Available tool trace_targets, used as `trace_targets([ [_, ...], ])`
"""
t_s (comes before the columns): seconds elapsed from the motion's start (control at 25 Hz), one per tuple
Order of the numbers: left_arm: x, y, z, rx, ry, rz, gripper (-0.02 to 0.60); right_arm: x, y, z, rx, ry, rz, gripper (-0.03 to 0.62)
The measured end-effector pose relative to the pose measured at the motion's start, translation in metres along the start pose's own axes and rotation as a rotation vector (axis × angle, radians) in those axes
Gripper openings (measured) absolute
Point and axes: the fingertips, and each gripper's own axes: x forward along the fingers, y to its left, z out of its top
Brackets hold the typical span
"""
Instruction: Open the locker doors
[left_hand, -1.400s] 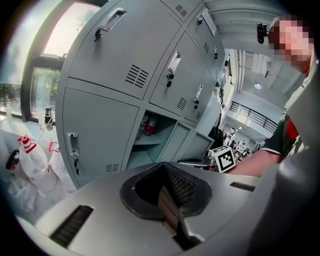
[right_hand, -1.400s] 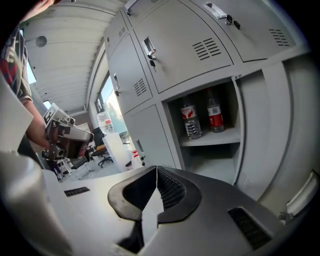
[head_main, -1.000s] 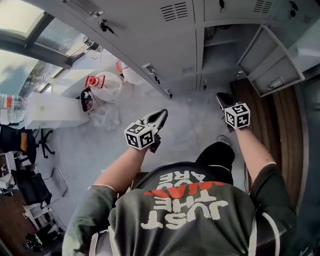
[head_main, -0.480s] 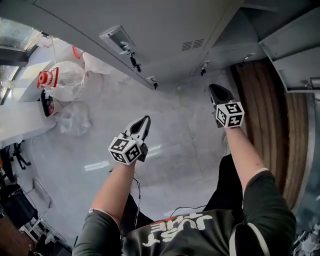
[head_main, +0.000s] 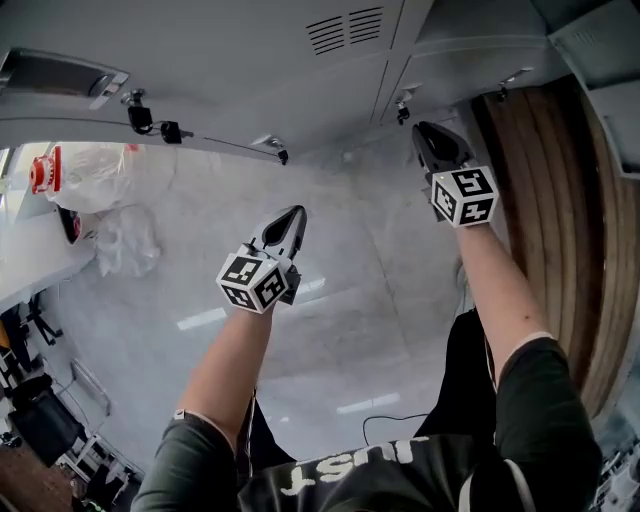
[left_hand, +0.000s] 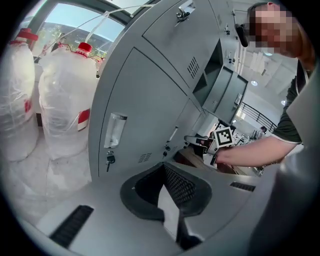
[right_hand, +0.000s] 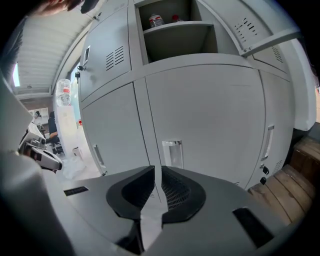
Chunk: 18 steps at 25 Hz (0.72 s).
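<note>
Left gripper (left_hand: 163, 167): jaws closed, nothing btwn them. Right gripper (right_hand: 156, 169): same, closed & empty. Neither touches anything.

Why so, my read: I'm in approach, not yet on a door. Right gripper sits upper right of head view, near the locker base. Its own view aims square at the lower door (right_hand: 210, 115), jaw line just left of that door's handle (right_hand: 171, 152), lower centre of frame. Looks lined up for that handle; jaws must part first to take it. Left gripper hangs mid-frame over the floor (head_main: 350, 260), prob. kept clear while the right one works. It faces another shut door (left_hand: 135, 100) w/ a key (left_hand: 109, 160) under its handle plate (left_hand: 114, 131), centre-left of its view. Bagged bottles (left_hand: 60, 95) stand beside that locker, far left.

Doors: tall, long axis vertical, upright in right gripper view; faces turned out toward me. Handles also run vertical & sit at each door's left edge, so hinges prob. on the right edge (judged, hinges not seen). Upper compartment (right_hand: 175, 45), top centre, is already open, its open door (right_hand: 260, 25) swung to upper right. Lower row shut.
</note>
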Motion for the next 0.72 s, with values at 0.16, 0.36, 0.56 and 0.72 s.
trace_targets([
  [0.16, 0.021, 0.009, -0.004, 0.022, 0.002, -0.005, 0.006, 0.018, -0.007, -0.005, -0.019, -0.013, 0.001, 0.041],
  [0.36, 0.042, 0.01, 0.0, 0.052, -0.002, -0.023, 0.006, 0.036, -0.011, -0.005, -0.049, -0.016, 0.002, 0.057],
  [0.56, 0.056, 0.004, 0.007, 0.07, -0.006, -0.047, 0.006, 0.054, -0.015, 0.002, -0.083, -0.013, 0.016, 0.139],
  [0.72, 0.059, -0.001, 0.007, 0.078, -0.001, -0.064, 0.006, 0.065, -0.012, 0.006, -0.12, -0.004, 0.04, 0.163],
])
